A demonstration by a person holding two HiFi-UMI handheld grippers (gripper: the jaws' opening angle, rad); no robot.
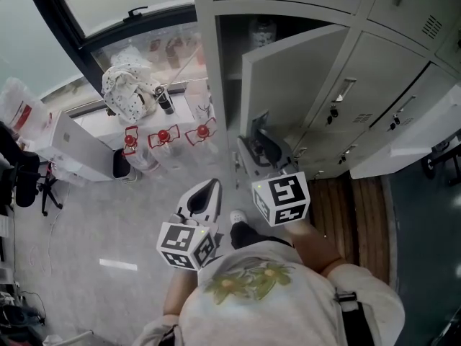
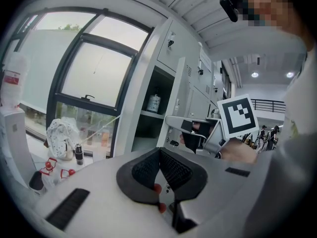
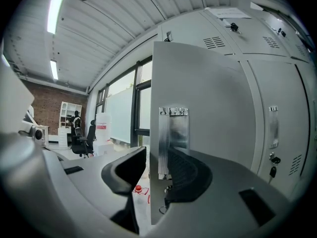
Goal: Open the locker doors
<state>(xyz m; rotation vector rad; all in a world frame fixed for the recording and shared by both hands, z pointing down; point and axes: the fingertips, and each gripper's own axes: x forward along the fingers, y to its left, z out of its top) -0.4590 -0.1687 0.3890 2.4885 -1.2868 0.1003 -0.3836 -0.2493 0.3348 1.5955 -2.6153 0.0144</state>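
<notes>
The grey lockers [image 1: 374,56] stand ahead of me. One door [image 1: 292,85] of the left column hangs open and shows a shelf with a jar [image 2: 154,103]. My right gripper [image 1: 261,141] sits at that door's free edge. In the right gripper view its jaws [image 3: 157,157] straddle the door [image 3: 208,113] beside the metal handle plate [image 3: 173,138], with a thin gap at the left jaw. My left gripper [image 1: 212,186] hangs lower, away from the lockers, its pads [image 2: 173,167] meeting at the tip with nothing between them.
Another door [image 1: 418,139] stands open at the far right. Closed lockers with handles [image 1: 344,91] lie between the two. On the window sill are a spotted bag [image 1: 130,89], a dark bottle [image 1: 164,99] and red-capped bottles [image 1: 164,137]. An office chair [image 1: 25,179] stands at the left.
</notes>
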